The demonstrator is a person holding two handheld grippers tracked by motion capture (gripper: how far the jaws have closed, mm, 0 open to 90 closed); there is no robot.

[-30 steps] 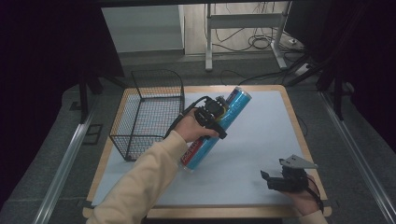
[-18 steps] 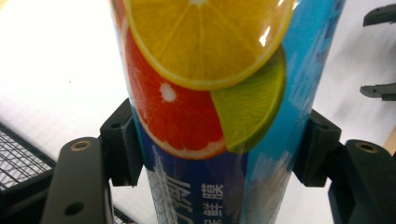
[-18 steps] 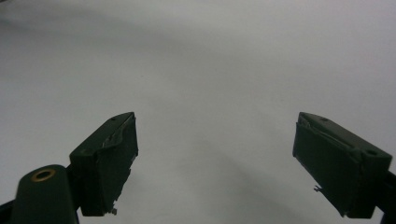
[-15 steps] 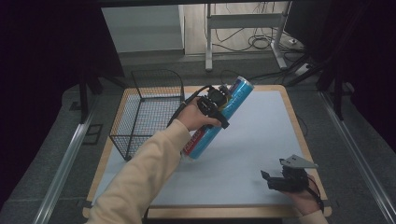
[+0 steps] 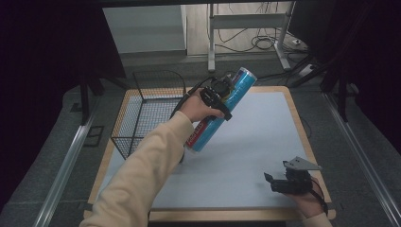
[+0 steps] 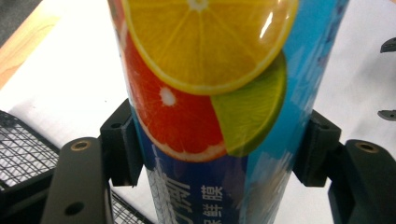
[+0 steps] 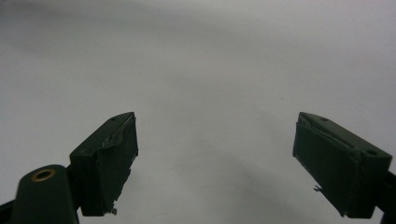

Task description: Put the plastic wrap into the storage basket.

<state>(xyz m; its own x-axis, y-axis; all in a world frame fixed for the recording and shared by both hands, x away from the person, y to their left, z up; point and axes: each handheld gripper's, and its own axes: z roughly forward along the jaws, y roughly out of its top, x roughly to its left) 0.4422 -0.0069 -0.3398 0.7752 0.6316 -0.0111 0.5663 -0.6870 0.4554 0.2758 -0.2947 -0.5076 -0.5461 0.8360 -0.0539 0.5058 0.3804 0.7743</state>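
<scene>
Left gripper [image 5: 222, 97] holds blue tube [image 5: 222, 109] in air above surface [image 5: 265, 142], jaws clamped on both sides of tube's middle. Tube tilted, top end up toward far edge, lower end down near person's sleeve [image 5: 142, 179]. In left gripper view, tube [image 6: 210, 93] stands between jaws, printed with orange, grapefruit and lime slices. Wire basket [image 5: 146, 113] sits on surface just left of tube. Right gripper [image 5: 276, 182] rests low near right front corner, well apart from tube, jaws spread wide, nothing between them.
</scene>
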